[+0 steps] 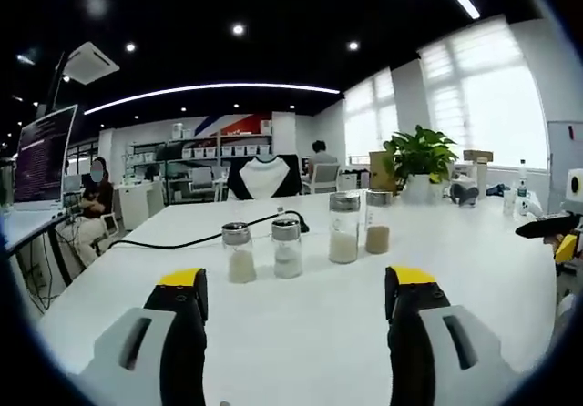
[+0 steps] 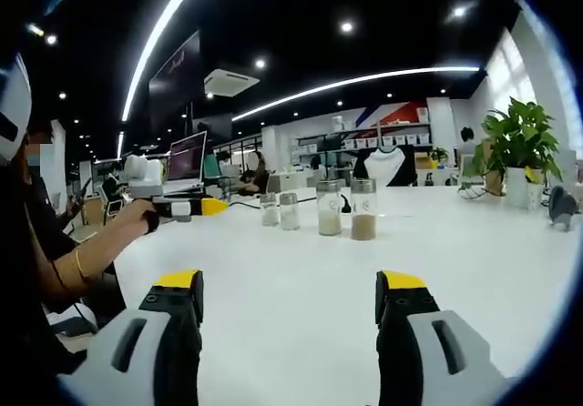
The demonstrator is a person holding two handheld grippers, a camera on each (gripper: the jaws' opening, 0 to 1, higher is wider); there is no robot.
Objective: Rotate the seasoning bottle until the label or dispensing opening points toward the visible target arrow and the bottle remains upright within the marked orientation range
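Seasoning bottles stand upright in a row on the white worktop (image 1: 301, 333), well ahead of my jaws: from left to right, two short bottles (image 1: 239, 253) (image 1: 286, 248) of white grains, a taller one (image 1: 343, 228) of white grains, and one (image 1: 377, 222) of brown grains. My left gripper (image 1: 296, 301) and my right gripper (image 2: 290, 297) both have their jaws spread wide, holding nothing. A potted plant (image 1: 420, 162) stands far right.

We see a white table (image 1: 319, 333) carrying four upright seasoning bottles (image 1: 344, 228) in a loose row, a black cable (image 1: 182, 240) and a potted plant (image 1: 421, 162).
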